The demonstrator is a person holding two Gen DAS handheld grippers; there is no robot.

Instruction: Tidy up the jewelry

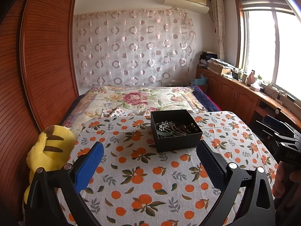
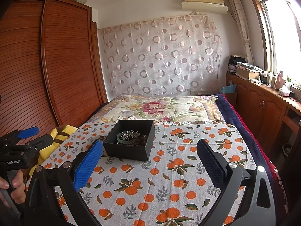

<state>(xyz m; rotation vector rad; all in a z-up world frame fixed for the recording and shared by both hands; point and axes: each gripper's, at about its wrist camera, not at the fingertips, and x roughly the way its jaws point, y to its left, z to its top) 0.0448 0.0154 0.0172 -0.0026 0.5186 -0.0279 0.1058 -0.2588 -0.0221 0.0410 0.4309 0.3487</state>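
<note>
The left tongs (image 1: 149, 151) and the right tongs (image 2: 149, 150) are both spread wide and hold nothing, above the orange-print cloth (image 1: 150, 179). Farther on it stands the black box (image 1: 175, 130) containing the jewelry (image 1: 175, 129). Behind lies the bed (image 1: 143, 98).

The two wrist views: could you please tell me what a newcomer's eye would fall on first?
Probably the cloth printed with oranges, spread over the near end of the bed, and the open black box of tangled jewelry sitting on it. Next, the yellow plush toy at the cloth's left edge. The left gripper and right gripper frame the scene, jaws open and empty.
</note>
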